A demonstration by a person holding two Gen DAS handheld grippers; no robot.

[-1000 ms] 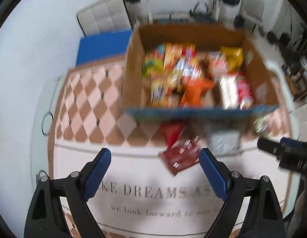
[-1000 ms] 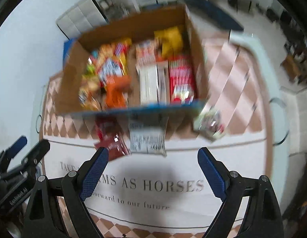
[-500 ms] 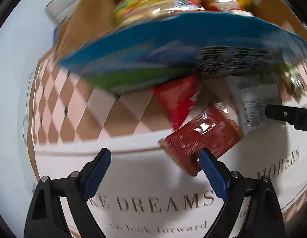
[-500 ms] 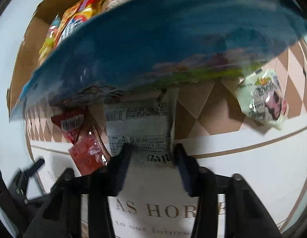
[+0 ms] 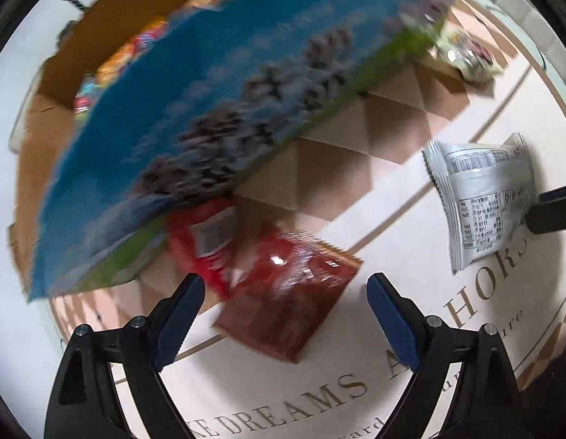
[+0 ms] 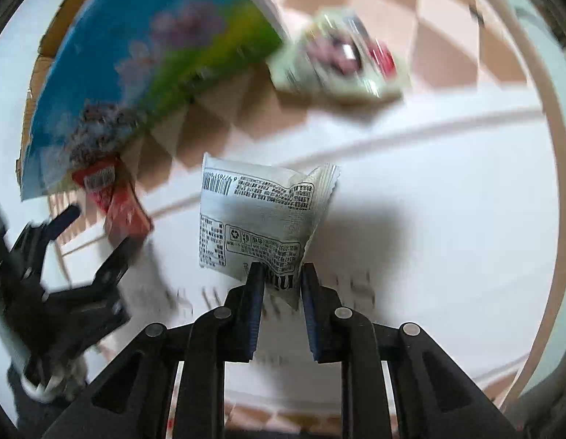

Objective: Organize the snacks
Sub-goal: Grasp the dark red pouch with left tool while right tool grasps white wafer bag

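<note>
So the right gripper (image 6: 282, 285) has its jaws pinched on the bottom edge of the white snack packet (image 6: 257, 219), which is just in front of the blue-fronted cardboard box (image 5: 217, 117). The left gripper (image 5: 285, 303) hangs with jaws wide over the dark red packet (image 5: 283, 292) lying on the printed mat (image 5: 392, 329).

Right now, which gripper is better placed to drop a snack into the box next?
Right gripper: already shut on the white packet, lifted near the box. Left gripper is open, empty, above the red packet.
</note>
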